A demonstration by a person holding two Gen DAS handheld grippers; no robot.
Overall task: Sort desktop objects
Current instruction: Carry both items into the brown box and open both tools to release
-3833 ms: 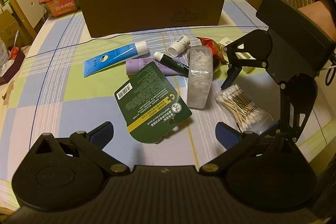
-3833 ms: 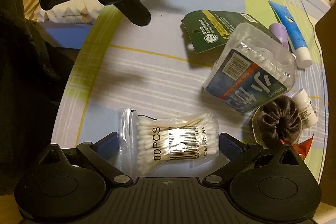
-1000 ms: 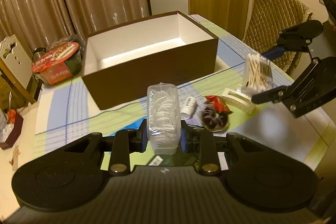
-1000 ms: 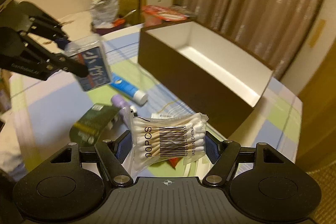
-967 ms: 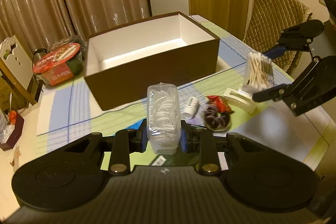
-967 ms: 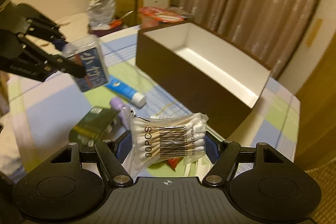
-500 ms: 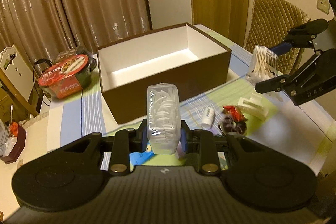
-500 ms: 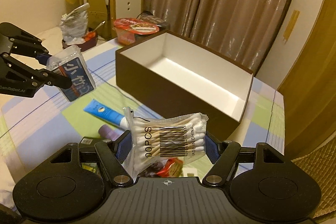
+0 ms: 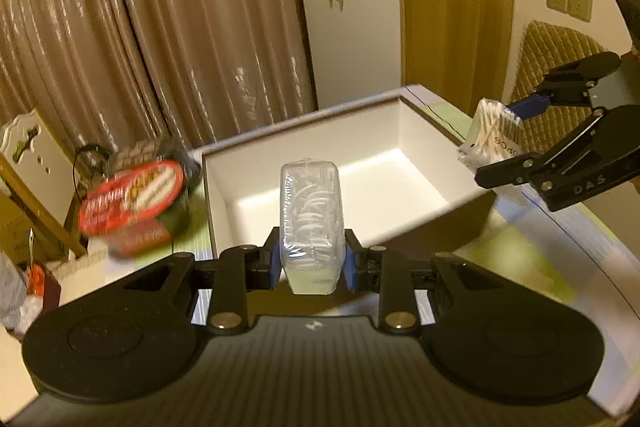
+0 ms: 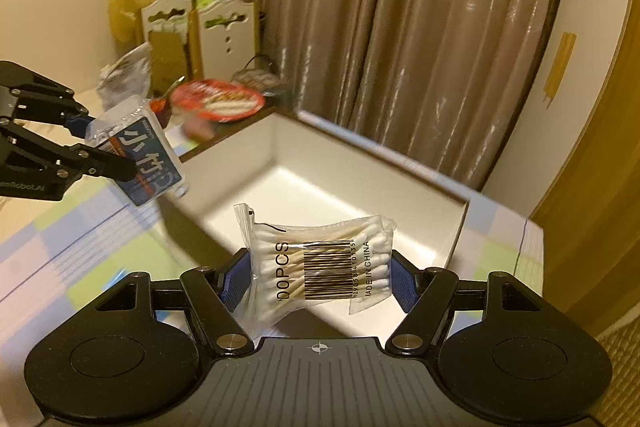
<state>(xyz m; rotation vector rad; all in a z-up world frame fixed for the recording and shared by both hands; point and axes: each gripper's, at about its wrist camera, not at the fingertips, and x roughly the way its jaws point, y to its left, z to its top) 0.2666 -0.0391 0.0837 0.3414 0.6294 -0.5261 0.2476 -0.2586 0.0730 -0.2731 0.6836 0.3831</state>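
My left gripper is shut on a clear plastic box of floss picks, held upright in front of the brown storage box's near wall. The storage box is open, white inside, and bare where I can see. My right gripper is shut on a bag of cotton swabs with a barcode, above the same storage box. In the right wrist view the left gripper carries the floss box at the left. In the left wrist view the right gripper holds the swab bag by the box's right rim.
A red-lidded instant noodle bowl stands left of the box, also seen as a bowl beyond it. The checked tablecloth spreads around. A quilted chair is at the right; curtains hang behind.
Both grippers have risen and moved forward toward the box with their loads. The loose items on the table have dropped out of view. The box interior now fills the middle of both views.
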